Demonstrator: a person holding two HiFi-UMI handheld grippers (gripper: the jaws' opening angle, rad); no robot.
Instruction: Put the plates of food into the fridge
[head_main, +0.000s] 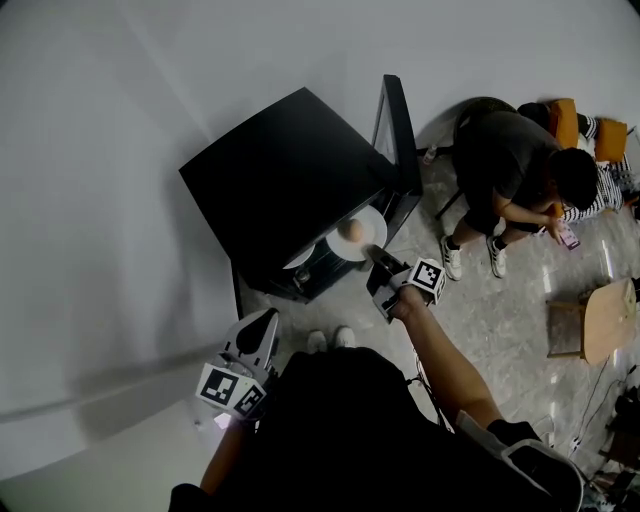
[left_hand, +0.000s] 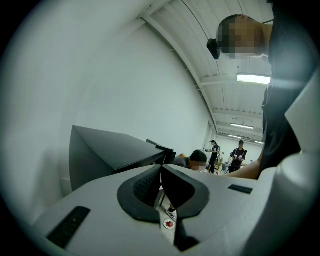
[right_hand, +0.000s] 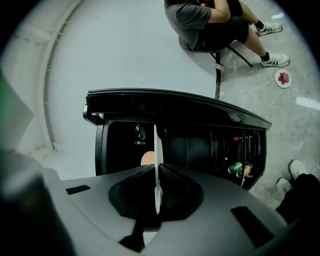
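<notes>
The white plate (head_main: 372, 228) lies flat, face up, with a round tan piece of food (head_main: 350, 232) on it. Being round, it has no long side. It reaches from the jaws straight toward the open front of the black mini fridge (head_main: 280, 170), its far rim over the fridge's front edge. The right gripper (head_main: 381, 259) is clamped on the plate's near rim — in the right gripper view the plate shows edge-on as a thin white line between the pads, with the food to its left. The fridge door (head_main: 397, 130) stands wide open, with cans (right_hand: 239, 168) in its rack. The left gripper (head_main: 263, 322) hangs low beside the person's body, jaws pressed together with nothing between them. Another small plate with red food (right_hand: 283, 78) sits on the floor near a seated person (head_main: 510, 165).
</notes>
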